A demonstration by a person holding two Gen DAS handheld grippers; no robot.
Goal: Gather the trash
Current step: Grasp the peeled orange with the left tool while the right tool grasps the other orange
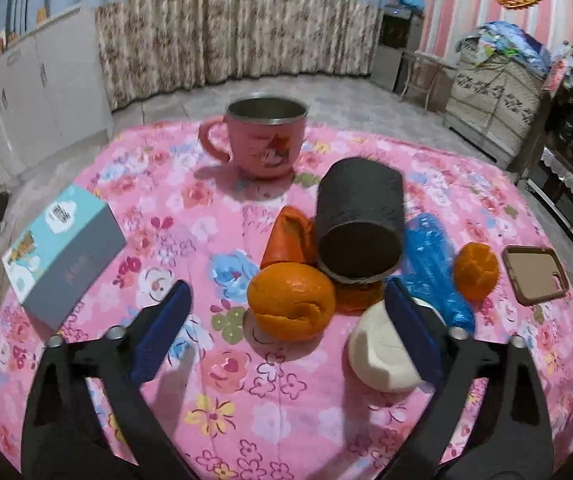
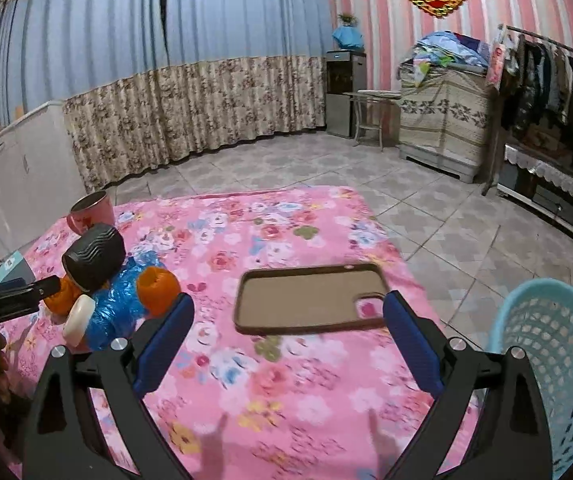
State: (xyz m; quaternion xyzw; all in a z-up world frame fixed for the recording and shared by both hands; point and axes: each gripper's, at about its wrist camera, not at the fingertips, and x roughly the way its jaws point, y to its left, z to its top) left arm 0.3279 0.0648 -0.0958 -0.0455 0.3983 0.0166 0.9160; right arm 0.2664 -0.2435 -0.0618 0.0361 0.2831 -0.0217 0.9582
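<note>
On the pink flowered table, a large orange peel (image 1: 291,301) lies between the open fingers of my left gripper (image 1: 288,304). Behind it are a red wrapper (image 1: 288,236), a black cylinder lying on its side (image 1: 360,224), a crumpled blue plastic bottle (image 1: 434,268), a second orange peel (image 1: 476,276) and a white lump (image 1: 382,350) partly behind my right finger. My right gripper (image 2: 288,320) is open and empty above the table, near a brown phone case (image 2: 310,298). The same pile shows at the left of the right wrist view (image 2: 102,292).
A pink mug (image 1: 264,140) stands at the table's far side. A blue and grey box (image 1: 62,252) lies at the left. A light blue plastic basket (image 2: 554,364) stands off the table's right edge. Tiled floor, curtains and cabinets surround the table.
</note>
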